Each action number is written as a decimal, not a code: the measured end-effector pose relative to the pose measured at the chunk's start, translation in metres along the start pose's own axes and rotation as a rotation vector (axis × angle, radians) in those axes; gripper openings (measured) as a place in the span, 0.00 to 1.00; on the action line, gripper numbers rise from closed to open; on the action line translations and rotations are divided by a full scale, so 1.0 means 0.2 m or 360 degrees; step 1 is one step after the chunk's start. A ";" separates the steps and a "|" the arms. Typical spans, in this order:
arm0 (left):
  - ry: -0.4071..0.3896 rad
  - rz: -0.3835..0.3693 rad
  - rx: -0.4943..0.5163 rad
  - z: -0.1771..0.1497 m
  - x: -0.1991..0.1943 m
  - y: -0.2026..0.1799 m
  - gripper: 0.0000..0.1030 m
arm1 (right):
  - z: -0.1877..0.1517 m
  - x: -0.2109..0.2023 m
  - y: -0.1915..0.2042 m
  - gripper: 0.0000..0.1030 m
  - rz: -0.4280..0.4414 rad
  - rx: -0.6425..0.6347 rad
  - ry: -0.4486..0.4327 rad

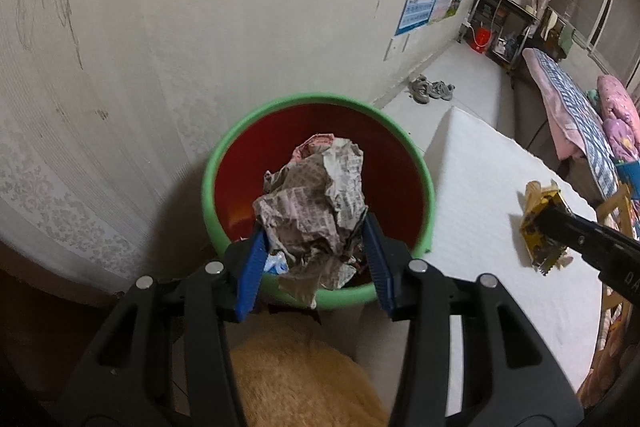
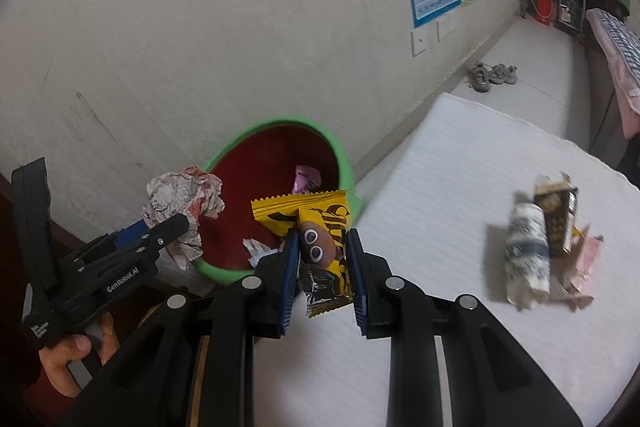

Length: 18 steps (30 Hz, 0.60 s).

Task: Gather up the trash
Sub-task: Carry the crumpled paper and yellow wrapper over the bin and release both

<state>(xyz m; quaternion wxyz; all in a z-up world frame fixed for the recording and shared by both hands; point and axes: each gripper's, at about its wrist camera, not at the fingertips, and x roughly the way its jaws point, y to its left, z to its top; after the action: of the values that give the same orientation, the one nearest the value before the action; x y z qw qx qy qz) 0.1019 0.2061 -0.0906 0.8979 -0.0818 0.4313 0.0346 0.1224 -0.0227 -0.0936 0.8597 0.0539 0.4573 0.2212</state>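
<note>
A green-rimmed bin (image 1: 416, 155) with a red inside stands against the wall; in the right wrist view the bin (image 2: 345, 163) holds some scraps. My left gripper (image 1: 314, 227) is shut on a crumpled newspaper ball (image 1: 316, 199), held over the bin's opening. From the right wrist camera that same newspaper ball (image 2: 180, 195) hangs at the bin's left rim. My right gripper (image 2: 322, 247) is shut on a yellow snack wrapper (image 2: 320, 223), just right of the bin and above the white mat. The left wrist view shows that wrapper (image 1: 540, 223) at the right.
A white mat (image 2: 440, 187) covers the floor right of the bin. On it lies a pile of trash (image 2: 544, 247): a rolled paper, a dark carton, pink scraps. Shoes (image 2: 492, 75) sit by the wall; a bed (image 1: 580, 115) and shelf (image 1: 504, 23) stand farther back. A tan fuzzy object (image 1: 304, 379) lies below the left gripper.
</note>
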 end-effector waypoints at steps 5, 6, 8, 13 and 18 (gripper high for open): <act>-0.0013 0.0018 0.0002 0.03 0.02 0.05 0.43 | 0.06 0.06 0.06 0.24 0.0031 -0.0025 -0.0001; -0.0013 0.0020 0.0002 0.03 0.03 0.05 0.43 | 0.07 0.06 0.07 0.24 0.0034 -0.0028 0.0001; -0.0007 0.0023 0.0001 0.03 0.04 0.06 0.43 | 0.09 0.09 0.08 0.24 0.0049 -0.0025 0.0008; 0.0013 0.0027 0.0009 0.04 0.08 0.08 0.43 | 0.15 0.14 0.08 0.24 0.0116 0.0035 0.0031; 0.0035 0.0024 -0.0006 0.05 0.12 0.10 0.43 | 0.20 0.20 0.10 0.25 0.0168 0.0079 0.0064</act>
<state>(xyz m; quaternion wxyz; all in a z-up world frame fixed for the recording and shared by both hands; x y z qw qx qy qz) 0.1227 0.2277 -0.1051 0.8925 -0.0805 0.4418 0.0415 0.1671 0.0177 -0.0961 0.8359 0.0947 0.4764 0.2558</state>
